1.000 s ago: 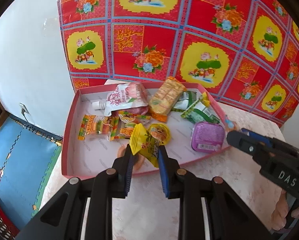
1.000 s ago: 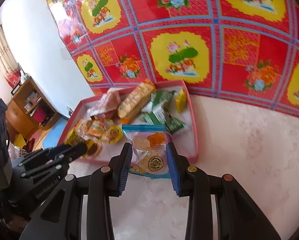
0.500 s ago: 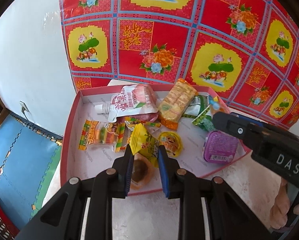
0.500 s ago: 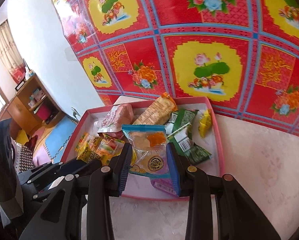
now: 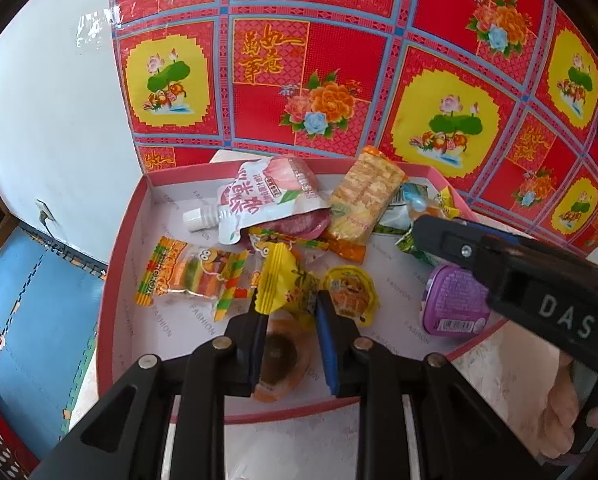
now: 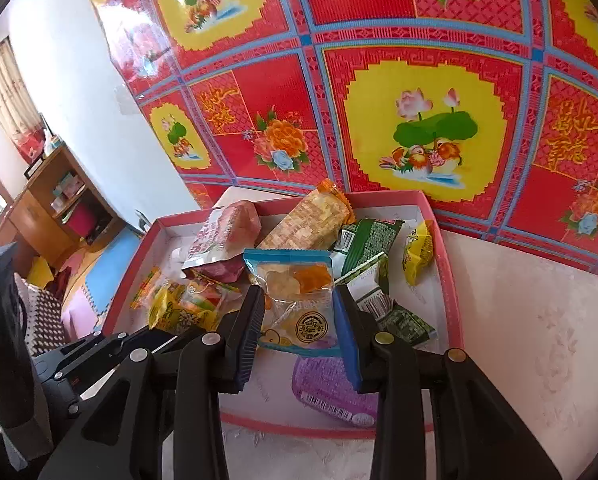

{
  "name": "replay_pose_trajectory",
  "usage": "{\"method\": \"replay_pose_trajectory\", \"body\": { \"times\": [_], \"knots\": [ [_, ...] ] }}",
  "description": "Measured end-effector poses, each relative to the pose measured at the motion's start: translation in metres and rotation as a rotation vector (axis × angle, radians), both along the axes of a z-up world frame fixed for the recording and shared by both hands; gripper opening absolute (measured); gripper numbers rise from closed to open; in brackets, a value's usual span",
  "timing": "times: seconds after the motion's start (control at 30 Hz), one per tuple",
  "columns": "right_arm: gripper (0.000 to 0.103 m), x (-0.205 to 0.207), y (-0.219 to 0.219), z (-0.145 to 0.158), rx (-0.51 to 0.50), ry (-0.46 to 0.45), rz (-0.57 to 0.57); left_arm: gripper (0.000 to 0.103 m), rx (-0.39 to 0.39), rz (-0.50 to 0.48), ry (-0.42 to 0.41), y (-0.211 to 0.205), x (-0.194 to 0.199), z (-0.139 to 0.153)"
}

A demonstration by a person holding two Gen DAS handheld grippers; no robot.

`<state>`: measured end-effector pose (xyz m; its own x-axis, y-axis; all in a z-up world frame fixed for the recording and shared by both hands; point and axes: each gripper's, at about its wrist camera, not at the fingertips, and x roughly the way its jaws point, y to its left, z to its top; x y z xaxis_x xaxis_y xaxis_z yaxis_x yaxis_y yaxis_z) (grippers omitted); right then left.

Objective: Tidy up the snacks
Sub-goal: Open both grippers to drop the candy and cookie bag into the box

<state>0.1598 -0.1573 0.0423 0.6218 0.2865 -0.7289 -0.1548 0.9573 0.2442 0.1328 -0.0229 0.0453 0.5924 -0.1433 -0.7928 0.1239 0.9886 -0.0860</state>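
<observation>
A pink tray (image 5: 117, 280) holds several snacks. My left gripper (image 5: 289, 310) is shut on a yellow candy packet (image 5: 285, 280) and holds it over the tray's near part, above a brown and orange snack (image 5: 277, 364). My right gripper (image 6: 299, 312) is shut on a clear blue-edged snack packet (image 6: 299, 300) and holds it over the tray (image 6: 447, 280), above a purple jelly cup (image 6: 331, 392). The right gripper also shows in the left wrist view (image 5: 419, 228), over the purple cup (image 5: 455, 304).
In the tray lie a white spout pouch (image 5: 267, 204), a cracker pack (image 5: 367, 200), a striped gummy pack (image 5: 187, 276), green packets (image 6: 371, 248) and a yellow candy (image 6: 419, 248). A red patterned cloth (image 5: 339, 80) hangs behind. The table (image 6: 539, 340) extends to the right.
Both grippers moved forward over the tray with their packets still held. The right gripper came in from the right, above the purple cup.
</observation>
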Motion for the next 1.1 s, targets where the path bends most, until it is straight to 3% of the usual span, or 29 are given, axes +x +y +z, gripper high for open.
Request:
{"method": "replay_pose_trajectory", "body": {
  "times": [0.53, 0.7, 0.87, 1.1],
  "knots": [
    [0.037, 0.004, 0.008, 0.0, 0.029, 0.008, 0.037, 0.025, -0.028, -0.013, 0.014, 0.0, 0.001, 0.001],
    [0.049, -0.003, 0.012, 0.008, 0.017, -0.025, 0.055, 0.026, -0.041, -0.017, 0.011, 0.0, -0.002, 0.008],
    [0.058, -0.009, 0.011, 0.015, 0.013, -0.049, 0.05, 0.046, -0.055, 0.001, 0.012, 0.002, -0.004, 0.014],
    [0.062, -0.02, 0.005, 0.02, 0.024, -0.065, 0.031, 0.058, -0.022, 0.029, 0.01, 0.003, -0.009, 0.017]
  ]
}}
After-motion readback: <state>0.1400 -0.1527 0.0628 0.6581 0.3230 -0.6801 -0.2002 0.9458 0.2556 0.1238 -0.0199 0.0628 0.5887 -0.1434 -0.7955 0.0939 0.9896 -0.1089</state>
